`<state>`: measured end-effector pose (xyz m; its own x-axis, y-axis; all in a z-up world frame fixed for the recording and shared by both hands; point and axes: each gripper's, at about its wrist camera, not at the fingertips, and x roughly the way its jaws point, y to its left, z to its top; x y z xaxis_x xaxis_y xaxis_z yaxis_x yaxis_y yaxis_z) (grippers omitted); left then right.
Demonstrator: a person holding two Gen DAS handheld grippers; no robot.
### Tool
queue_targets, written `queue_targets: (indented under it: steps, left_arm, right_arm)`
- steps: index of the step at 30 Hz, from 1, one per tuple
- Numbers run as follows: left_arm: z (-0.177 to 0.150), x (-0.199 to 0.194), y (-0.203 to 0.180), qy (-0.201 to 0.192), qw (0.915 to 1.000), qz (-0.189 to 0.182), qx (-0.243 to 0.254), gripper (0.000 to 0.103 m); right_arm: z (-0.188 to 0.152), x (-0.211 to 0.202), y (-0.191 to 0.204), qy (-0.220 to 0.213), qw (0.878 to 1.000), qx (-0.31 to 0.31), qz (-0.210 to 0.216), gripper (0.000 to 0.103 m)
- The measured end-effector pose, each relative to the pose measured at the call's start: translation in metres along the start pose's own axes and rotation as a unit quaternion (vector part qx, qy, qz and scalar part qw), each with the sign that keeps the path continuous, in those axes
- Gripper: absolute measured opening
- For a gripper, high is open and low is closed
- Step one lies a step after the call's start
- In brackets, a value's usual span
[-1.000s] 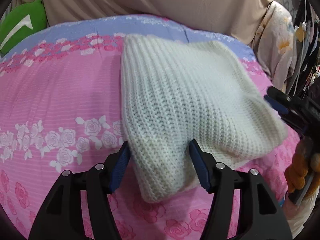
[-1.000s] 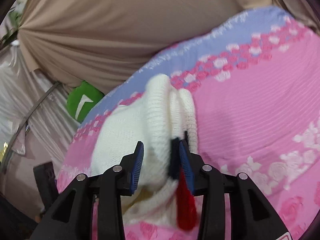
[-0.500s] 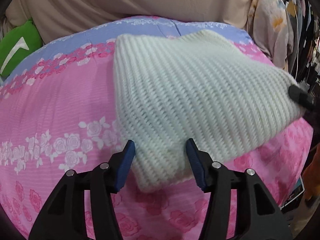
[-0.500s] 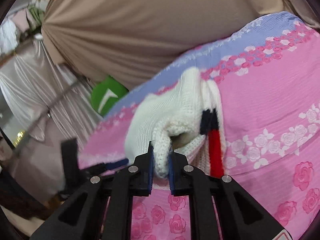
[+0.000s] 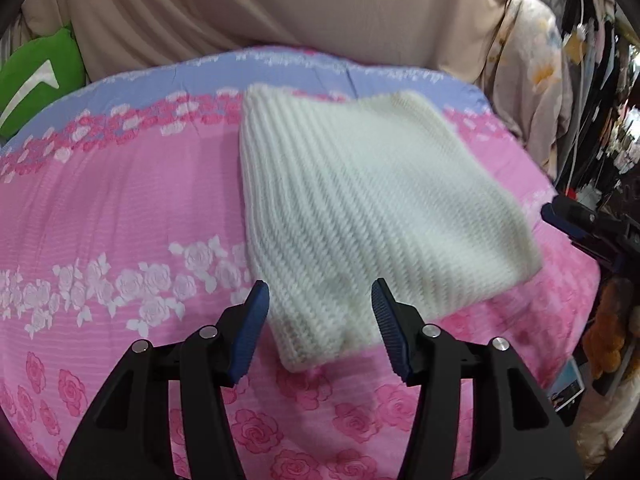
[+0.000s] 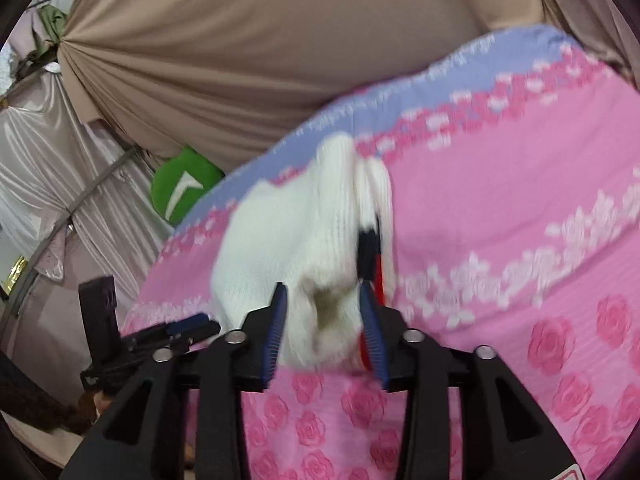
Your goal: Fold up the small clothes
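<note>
One folded white knit sweater point(image 5: 360, 200) lies on the pink floral bedspread point(image 5: 120, 208). The left tool point(image 5: 320, 316) straddles its near corner, open, pads clear. The right tool point(image 6: 324, 316), jaws just opened, has let go its edge. The thick folds could spring apart unheld. One sweater, two tools

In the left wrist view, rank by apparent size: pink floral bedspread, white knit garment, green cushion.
1. pink floral bedspread
2. white knit garment
3. green cushion, though the frame edge cuts it off
</note>
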<state>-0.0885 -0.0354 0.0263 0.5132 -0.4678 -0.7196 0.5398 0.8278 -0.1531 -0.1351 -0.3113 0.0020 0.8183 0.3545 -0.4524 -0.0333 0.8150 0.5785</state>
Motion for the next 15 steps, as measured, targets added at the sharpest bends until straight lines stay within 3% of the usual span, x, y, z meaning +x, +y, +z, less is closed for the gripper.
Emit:
queue_targets:
  steps: [4,8,9,10,13,15]
  left_arm:
    - [0.029,-0.009,-0.010,-0.039,0.9991,-0.013,-0.004,0.056]
    - [0.047,0.008,-0.021,-0.044,0.9990,-0.002,0.001,0.057]
    - [0.049,0.015,-0.022,-0.038,0.9993,0.001,0.000,0.057]
    - [0.049,0.022,-0.023,-0.030,0.9996,0.001,-0.002,0.057]
    - [0.044,0.030,-0.020,-0.021,0.9998,0.006,-0.003,0.057]
    - [0.040,0.036,-0.020,-0.019,0.9996,0.021,0.004,0.056]
  right_arm:
    - [0.033,0.041,0.012,0.005,0.999,-0.041,-0.026,0.054]
    - [0.053,0.108,0.007,0.049,0.995,-0.062,-0.065,0.051]
    - [0.057,0.123,0.005,0.065,0.993,-0.069,-0.070,0.030]
    - [0.061,0.128,0.003,0.071,0.993,-0.067,-0.063,0.016]
    - [0.073,0.111,0.001,0.029,0.998,-0.050,-0.015,0.014]
    - [0.076,0.113,-0.012,0.024,0.998,-0.040,-0.038,0.013]
